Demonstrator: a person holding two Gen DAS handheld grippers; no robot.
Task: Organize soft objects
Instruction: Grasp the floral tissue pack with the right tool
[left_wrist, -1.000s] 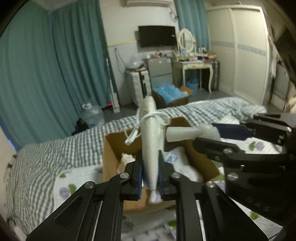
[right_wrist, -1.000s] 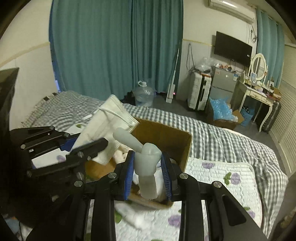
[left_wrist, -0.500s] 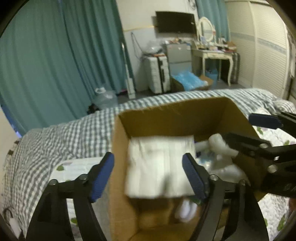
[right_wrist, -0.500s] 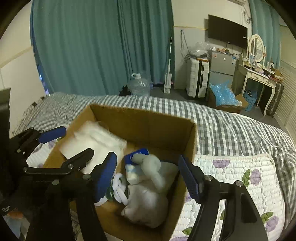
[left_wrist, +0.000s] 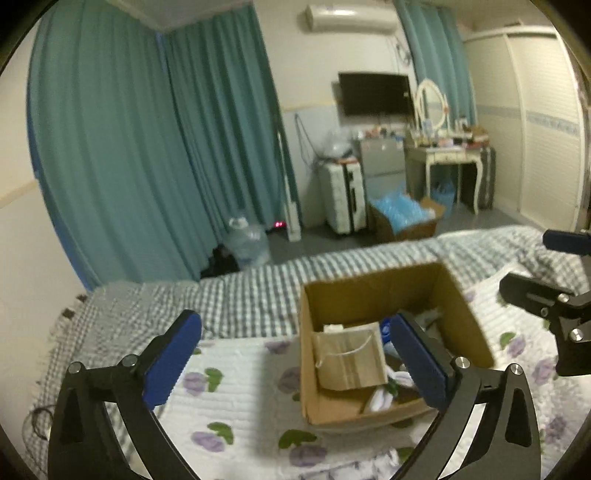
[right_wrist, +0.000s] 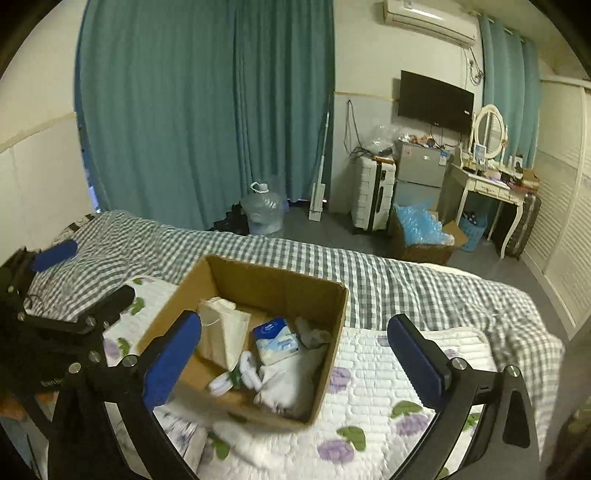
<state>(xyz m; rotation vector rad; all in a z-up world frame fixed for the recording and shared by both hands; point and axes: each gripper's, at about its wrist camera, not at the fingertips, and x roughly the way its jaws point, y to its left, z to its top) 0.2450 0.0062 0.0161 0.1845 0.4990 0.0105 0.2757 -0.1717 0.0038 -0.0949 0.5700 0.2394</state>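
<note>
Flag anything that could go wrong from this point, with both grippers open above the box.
1. The cardboard box sits on a soft quilt, so a push on its wall might tip or slide it.
2. The face mask leans upright against other items; another drop could knock it over.
3. The left gripper and right gripper work close together and could collide on the next reach.

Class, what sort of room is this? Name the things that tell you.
Most likely a bedroom: a bed with checked bedding, a vanity table with an oval mirror, and a wall-mounted television.
</note>
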